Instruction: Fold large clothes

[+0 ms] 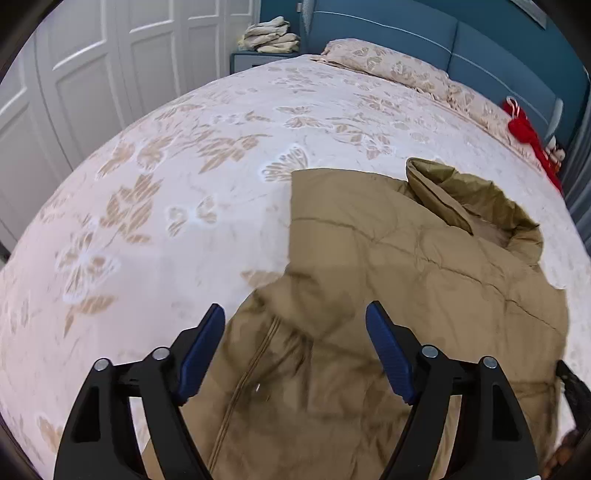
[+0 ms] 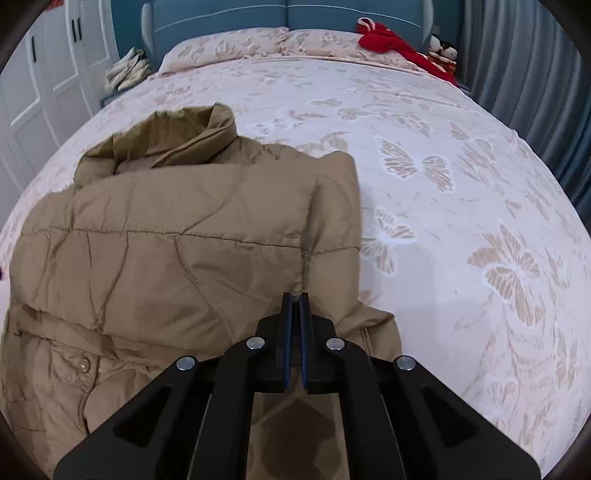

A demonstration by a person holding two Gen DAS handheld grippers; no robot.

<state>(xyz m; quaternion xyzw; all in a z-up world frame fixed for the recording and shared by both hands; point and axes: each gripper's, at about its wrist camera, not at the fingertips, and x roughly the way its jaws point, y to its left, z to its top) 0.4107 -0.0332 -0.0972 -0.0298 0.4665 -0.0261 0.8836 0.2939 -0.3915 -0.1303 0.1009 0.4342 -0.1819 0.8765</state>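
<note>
A tan quilted jacket point(image 2: 177, 236) is shown spread on a bed point(image 2: 461, 184) covered with a pale butterfly-patterned bedspread. Its collar point(image 2: 192, 136) is turned towards the pillows point(image 2: 258, 40) at the blue headboard point(image 2: 288, 14). The right tool point(image 2: 295, 295) is seen with its blue pads pressed together on a raised ridge of the jacket's fabric, beside the sleeve point(image 2: 340, 206) that is laid along the garment's right edge.

In the left wrist view, the left tool point(image 1: 295, 314) is held above the jacket point(image 1: 388, 258) with its two blue pads point(image 1: 201, 354) set wide apart; nothing is gripped between them. A zipper line point(image 1: 251, 369) is visible on the fabric below it.

A red garment point(image 2: 391, 42) is seen lying near the pillows, with a small stuffed toy point(image 2: 443, 50) just beside it. Folded pale cloths point(image 1: 269, 35) are stacked on a nightstand point(image 1: 258, 61) beside white wardrobe doors point(image 1: 92, 66). Grey curtains point(image 2: 524, 74) are seen along the bed's right side.
</note>
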